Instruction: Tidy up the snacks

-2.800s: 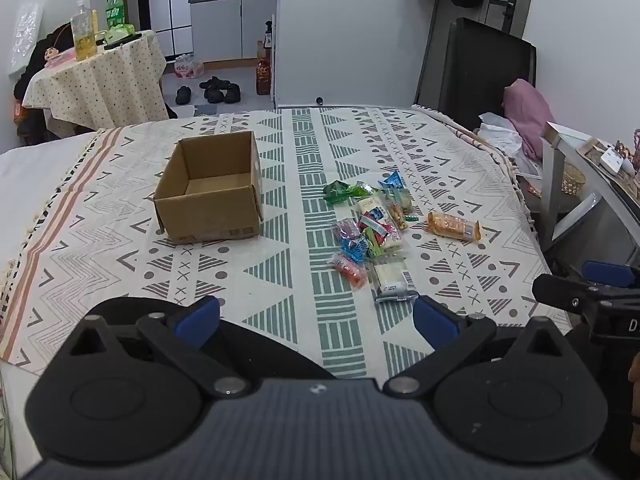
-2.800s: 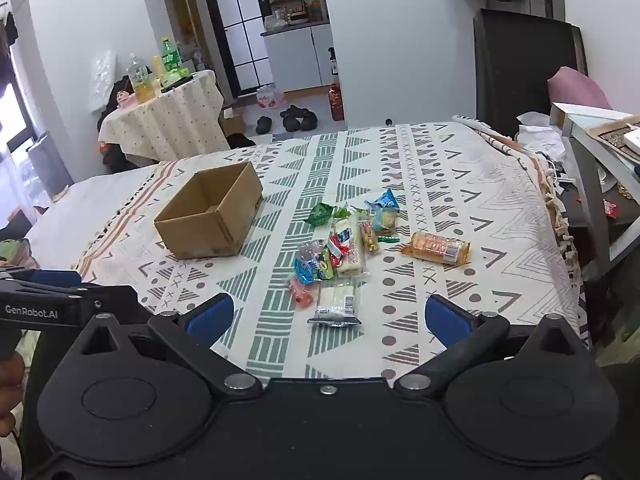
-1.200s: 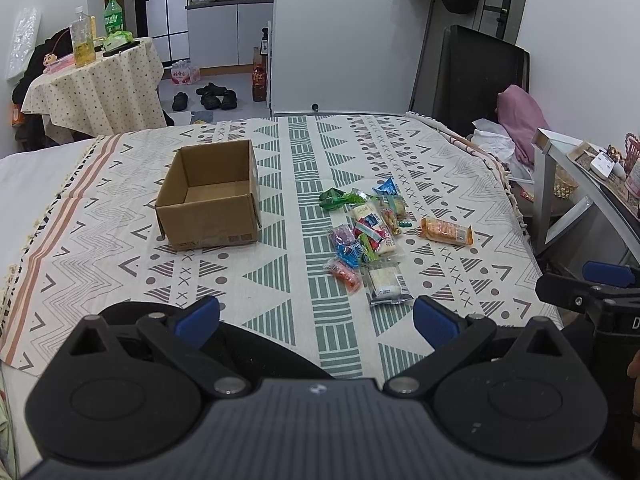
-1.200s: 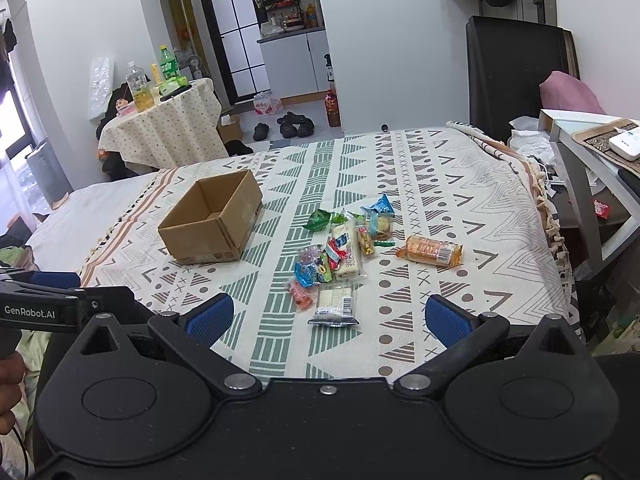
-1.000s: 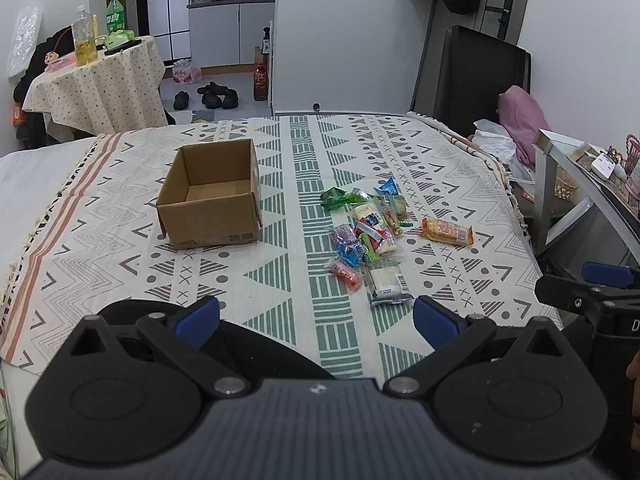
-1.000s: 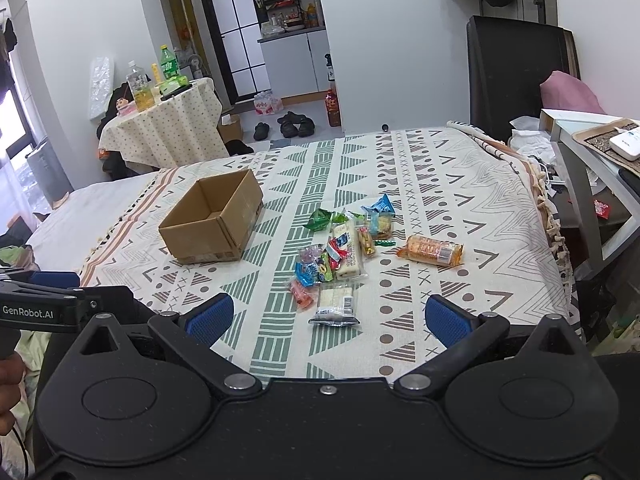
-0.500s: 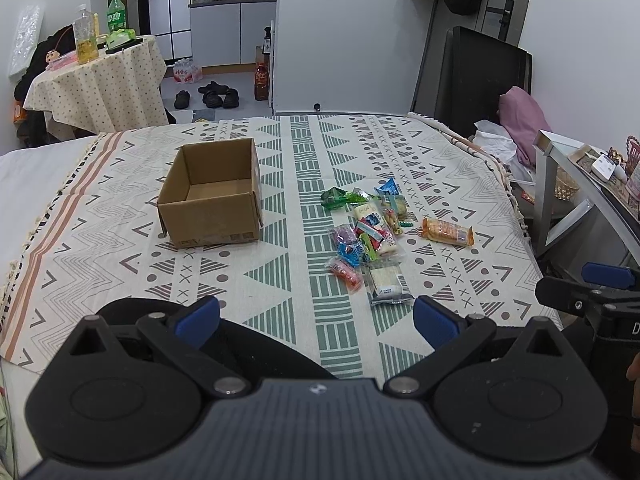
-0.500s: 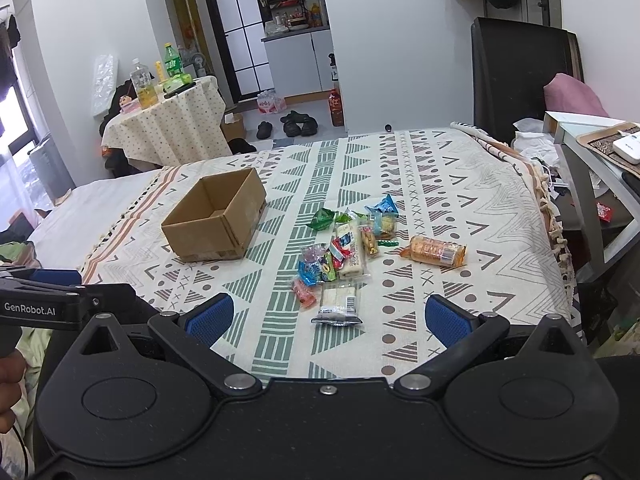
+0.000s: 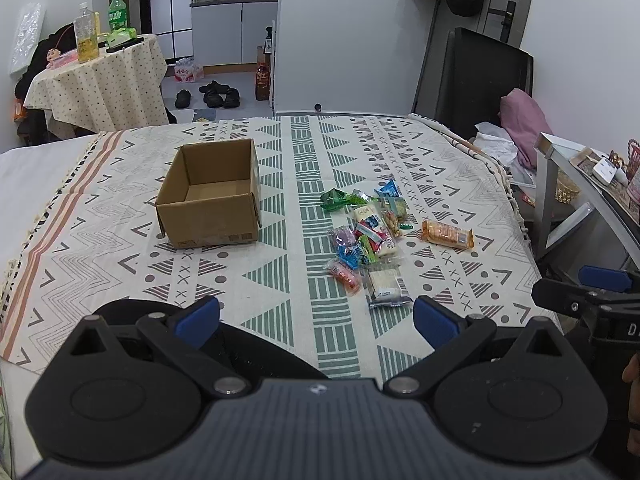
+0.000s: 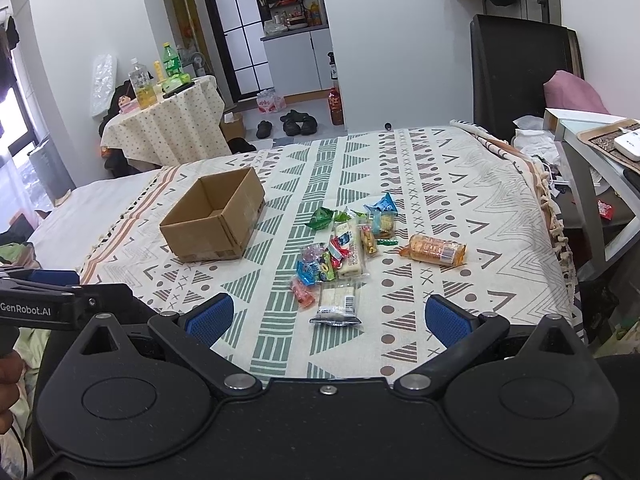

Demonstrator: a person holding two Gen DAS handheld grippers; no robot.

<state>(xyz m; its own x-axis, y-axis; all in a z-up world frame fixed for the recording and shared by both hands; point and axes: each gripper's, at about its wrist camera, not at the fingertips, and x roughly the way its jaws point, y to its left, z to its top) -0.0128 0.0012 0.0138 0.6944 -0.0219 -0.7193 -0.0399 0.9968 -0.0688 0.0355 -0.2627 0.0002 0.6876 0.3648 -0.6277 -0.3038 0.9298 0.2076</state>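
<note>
The snacks [image 10: 344, 248] lie in a loose heap on the patterned cloth [image 10: 440, 184] of what looks like a bed, right of its middle and nearer the near edge than the far one. Most of the packets overlap or touch: green wrappers at the far end, a blue packet beside them, a long pale bar through the middle, small bright sweets on its left, and a clear-wrapped white packet [image 10: 337, 304] closest to the near edge. One orange biscuit pack [image 10: 434, 250] sits apart, toward the right edge. All are thin crinkly film, so they probably slide and bunch when pinched.

The cardboard box [image 9: 210, 196] stands upright and open, left of the heap and clearly apart from it, nothing visible inside. Its place next to the heap suggests it is the bin the packets are meant for, a short carry away.

No packet is lifted or boxed, so the sorting looks unstarted. The left tool [image 9: 316, 314] hangs over the near edge, spread wide and gripping nothing, aimed between box and heap. The right tool [image 10: 328, 314] is likewise spread and carrying nothing, lined up with the white packet, likely the easiest first pick since it lies clear at the heap's near end.
</note>
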